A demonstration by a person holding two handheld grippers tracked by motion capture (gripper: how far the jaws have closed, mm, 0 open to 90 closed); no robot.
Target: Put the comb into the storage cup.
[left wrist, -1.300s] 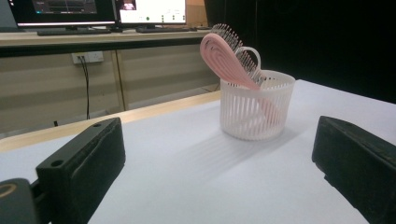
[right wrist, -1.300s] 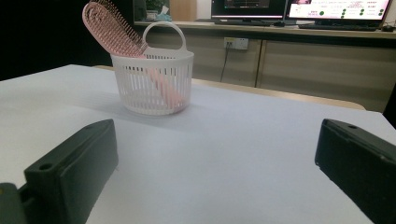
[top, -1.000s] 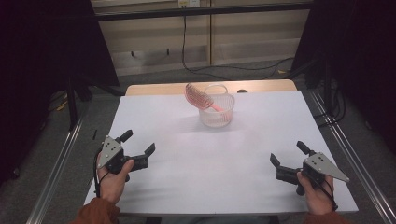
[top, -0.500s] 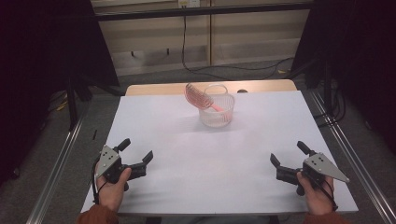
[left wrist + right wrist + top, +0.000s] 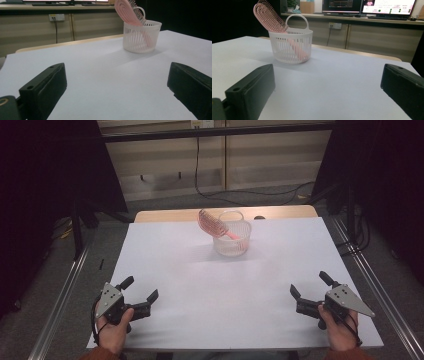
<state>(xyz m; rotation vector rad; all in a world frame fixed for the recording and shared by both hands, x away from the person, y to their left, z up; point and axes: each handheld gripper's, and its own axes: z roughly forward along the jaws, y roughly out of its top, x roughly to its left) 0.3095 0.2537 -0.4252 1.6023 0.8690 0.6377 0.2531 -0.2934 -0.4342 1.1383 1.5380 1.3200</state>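
Two tools rest low at the near corners of the white counter [image 5: 220,285], each gripped from behind by a hand, wrists level, noses aimed ahead and slightly inward. The left tool [image 5: 139,293] and the right tool [image 5: 309,285] both stand released, jaws spread wide with nothing between them. Well ahead of both, roughly midway between them, sits a white slatted basket [image 5: 231,237] with a pink hairbrush [image 5: 211,224] standing tilted in it, head above the rim. The right gripper view adds lit monitors [image 5: 367,6] far beyond the basket; the left gripper view shows a wall socket [image 5: 57,17].
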